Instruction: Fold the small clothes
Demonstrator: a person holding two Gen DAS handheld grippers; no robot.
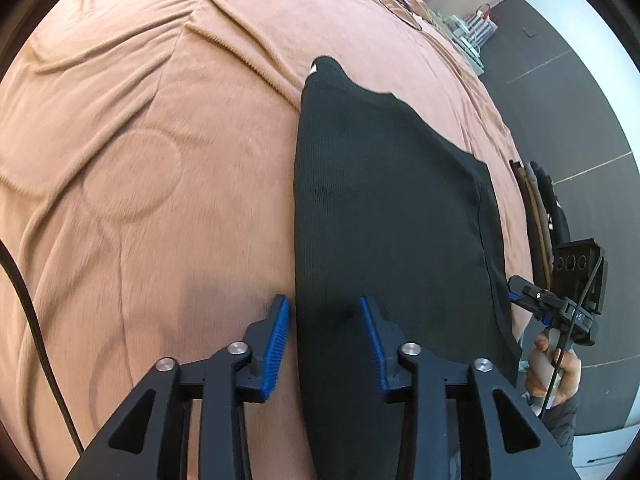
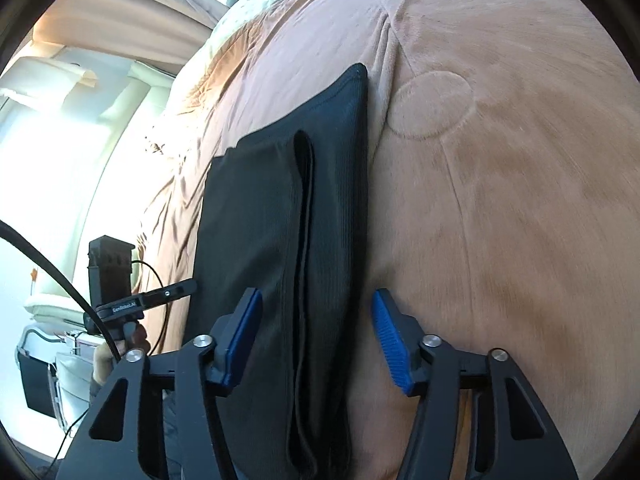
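Black ribbed-knit garment [image 1: 384, 216], one item: folded lengthwise into a long narrow panel, lying flat on a rust-brown plush bedspread [image 1: 140, 160]. In the left wrist view it runs from 6 o'clock up to a narrow end near 12 o'clock, with a small white tag at that tip. In the right wrist view [image 2: 280, 220] a doubled hem strip runs along its middle, its straight edge toward 3 o'clock.

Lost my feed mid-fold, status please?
Left claw and right claw open, each straddling one edge. Black garment flat on brown blanket, partly folded. Nothing obstructing.
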